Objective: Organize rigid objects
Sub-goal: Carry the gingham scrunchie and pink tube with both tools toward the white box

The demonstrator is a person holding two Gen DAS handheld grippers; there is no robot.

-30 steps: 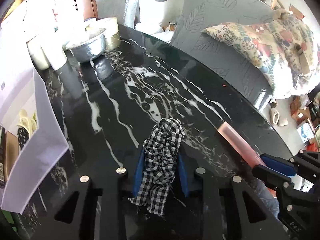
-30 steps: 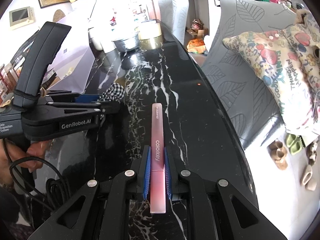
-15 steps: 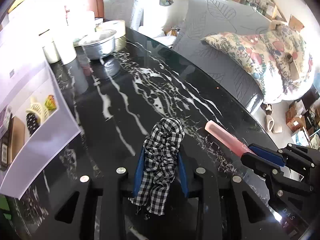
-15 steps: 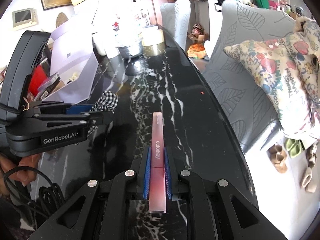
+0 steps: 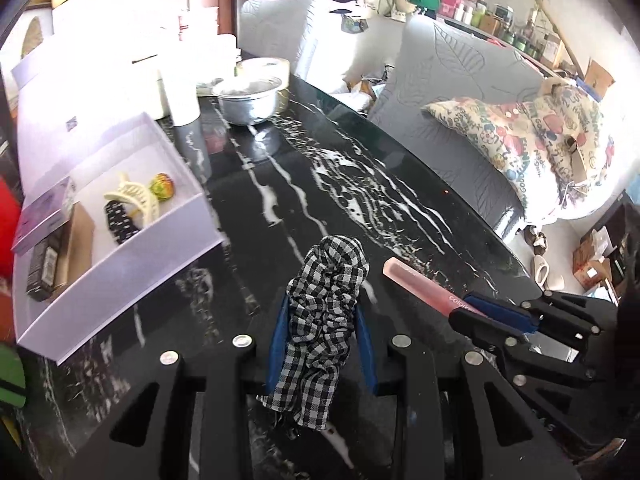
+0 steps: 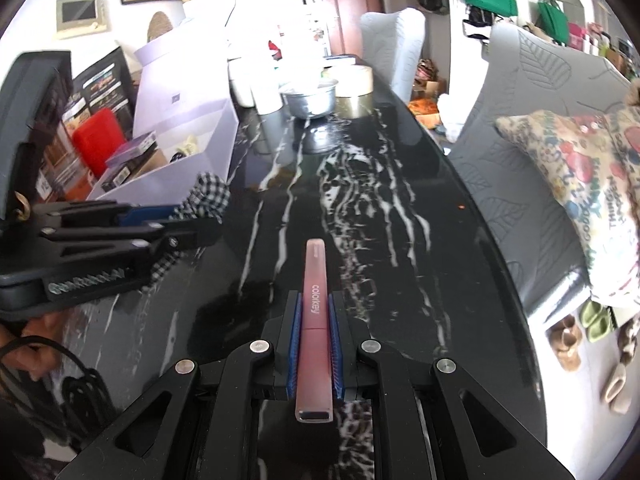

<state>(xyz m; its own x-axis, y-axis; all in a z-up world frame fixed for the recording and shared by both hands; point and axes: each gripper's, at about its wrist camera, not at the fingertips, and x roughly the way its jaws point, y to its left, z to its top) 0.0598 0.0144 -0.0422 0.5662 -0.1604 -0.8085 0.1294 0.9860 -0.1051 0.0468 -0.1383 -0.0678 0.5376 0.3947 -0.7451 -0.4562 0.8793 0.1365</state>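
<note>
risks as we judge them: the checked scrunchie [image 5: 324, 320] is soft and could slip or snag on the white box [image 5: 132, 264] rim; the pink colorkey tube [image 6: 316, 320], long and held near its back half, could pivot or knock the box wall. left gripper [image 5: 322, 316] is clamped on the scrunchie, above the dark marble surface [image 5: 320, 184], box to its left. right gripper [image 6: 315, 336] is closed tight on the tube, which juts forward past its tips.

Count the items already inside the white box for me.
5 visible in the white box: purple carton, black box, dotted scrunchie, cream claw clip, small colourful piece. More may be hidden.
</note>
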